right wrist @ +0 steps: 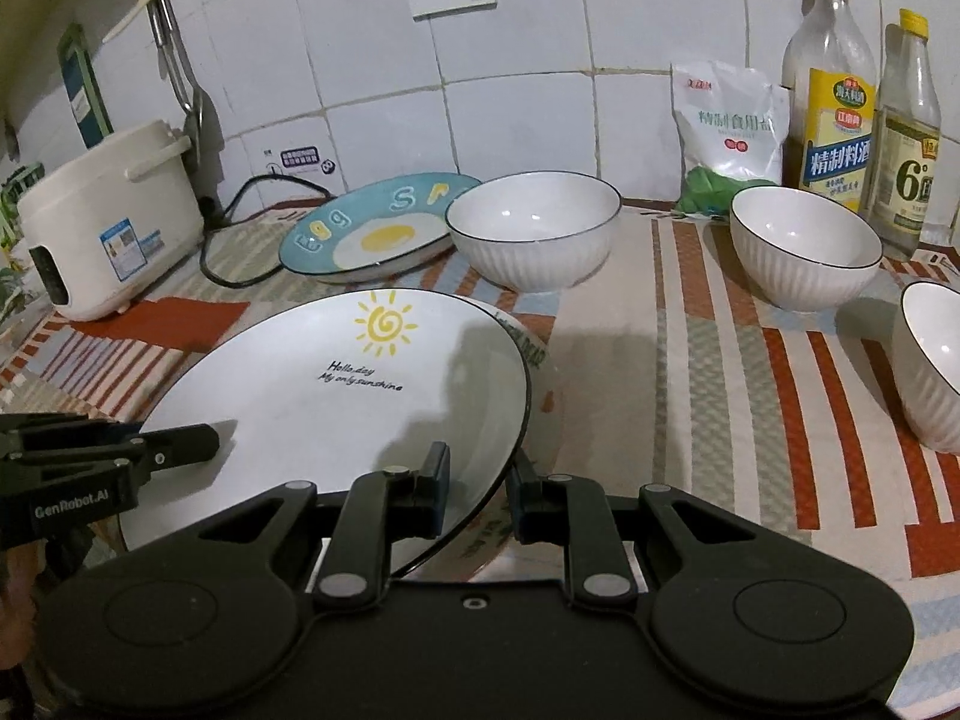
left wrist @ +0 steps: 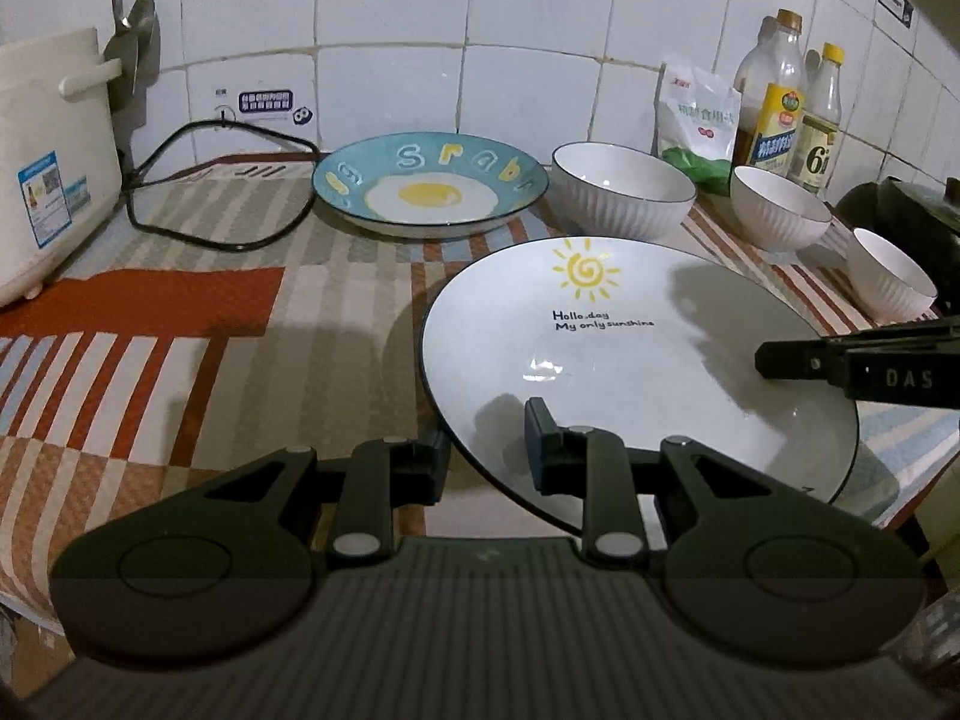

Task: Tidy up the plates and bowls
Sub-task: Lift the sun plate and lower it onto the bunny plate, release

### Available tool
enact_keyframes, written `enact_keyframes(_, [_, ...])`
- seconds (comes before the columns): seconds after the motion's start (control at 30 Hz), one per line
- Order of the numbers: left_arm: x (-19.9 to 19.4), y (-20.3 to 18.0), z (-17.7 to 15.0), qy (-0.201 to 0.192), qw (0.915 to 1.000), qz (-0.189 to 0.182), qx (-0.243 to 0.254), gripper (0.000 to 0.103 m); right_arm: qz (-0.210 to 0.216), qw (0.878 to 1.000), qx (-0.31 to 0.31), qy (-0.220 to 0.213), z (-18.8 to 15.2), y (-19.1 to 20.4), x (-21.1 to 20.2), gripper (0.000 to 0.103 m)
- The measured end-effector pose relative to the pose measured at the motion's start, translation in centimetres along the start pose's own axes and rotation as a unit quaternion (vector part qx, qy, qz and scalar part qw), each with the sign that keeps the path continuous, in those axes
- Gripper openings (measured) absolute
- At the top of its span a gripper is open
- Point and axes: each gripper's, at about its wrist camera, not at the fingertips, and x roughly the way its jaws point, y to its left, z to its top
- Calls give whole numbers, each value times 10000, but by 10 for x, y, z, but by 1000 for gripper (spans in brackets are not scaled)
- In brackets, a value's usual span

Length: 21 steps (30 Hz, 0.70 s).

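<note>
A white plate with a yellow sun and the words "Hello day" [left wrist: 630, 360] [right wrist: 336, 396] is held tilted above the counter. My left gripper [left wrist: 489, 450] straddles its left rim, one finger above and one below. My right gripper [right wrist: 477, 489] straddles its right rim the same way. Another white plate with lettering [right wrist: 534, 348] lies under it. A blue plate with a fried-egg print [left wrist: 429, 183] [right wrist: 372, 228] sits behind. Three white ribbed bowls [left wrist: 624, 189] [left wrist: 780, 207] [left wrist: 888, 276] stand in a row at the right.
A white rice cooker [left wrist: 48, 168] [right wrist: 114, 216] with a black cord [left wrist: 222, 192] stands at the left. A salt bag [right wrist: 729, 120] and two bottles [right wrist: 834, 90] stand against the tiled wall. A striped cloth [left wrist: 180, 330] covers the counter.
</note>
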Motion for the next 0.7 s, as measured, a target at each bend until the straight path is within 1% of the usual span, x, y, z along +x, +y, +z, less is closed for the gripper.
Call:
enact_keyframes(0.2, [4,3,2,84,9999,-80,-128,24,-86,9996,-265,69,4,5,-1,25])
enact_keyframes(0.37, [6,7,3,182,9993,-190,-268,24,-63,9995,-290,139,7,1,-3,25])
enact_keyframes(0.47, [8,8,4,223,9989,-247,-327,24,-146,9988,-381,269,13,4,-3,26])
enact_keyframes(0.63, [8,11,3,240,9982,-272,-487,24,-167,9966,-619,511,19,8,-1,28])
enact_keyframes(0.7, [8,11,3,257,9978,-270,-552,24,-140,9962,-557,658,23,6,0,30])
